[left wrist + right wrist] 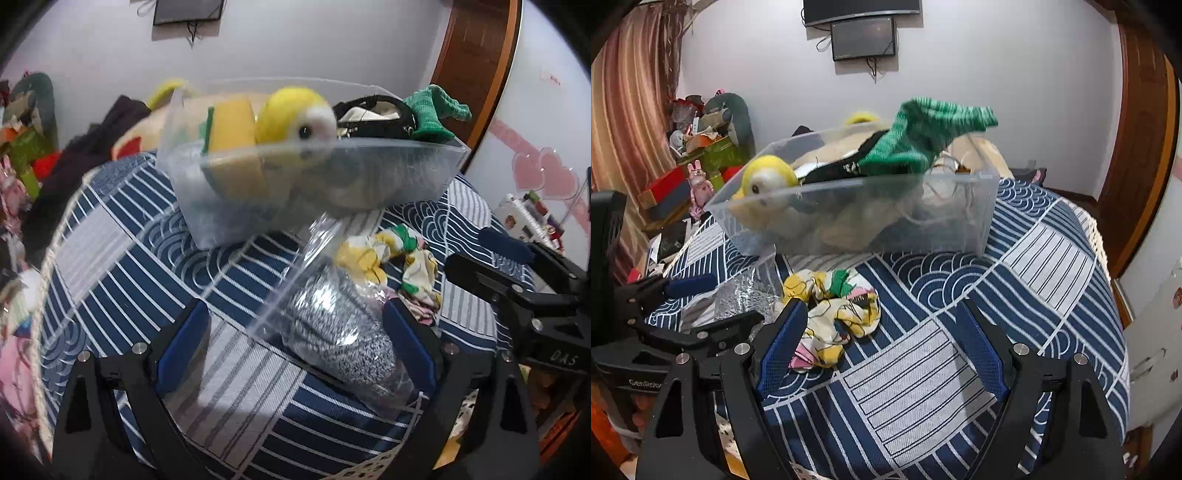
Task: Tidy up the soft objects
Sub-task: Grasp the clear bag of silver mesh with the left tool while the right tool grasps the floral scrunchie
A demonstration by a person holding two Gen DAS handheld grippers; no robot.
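A clear plastic bin [236, 218] [960, 214] stands on the blue patterned cloth and holds a yellow plush bird [291, 118] [768, 181], a green sock [428, 114] [923, 136] and black fabric [373, 118]. My left gripper [295, 332] is open around a grey knit item in a clear plastic bag [340, 332] [738, 295]. A yellow, white and green floral cloth [391, 258] [834, 317] lies beside the bag. My right gripper [882, 347] is open and empty, its left finger [783, 343] next to the floral cloth.
The right gripper shows at the right of the left wrist view [517, 288]; the left gripper shows at the left of the right wrist view [687, 314]. Toys and boxes [701, 155] pile up at the back left. A wooden door [1141, 129] stands at the right.
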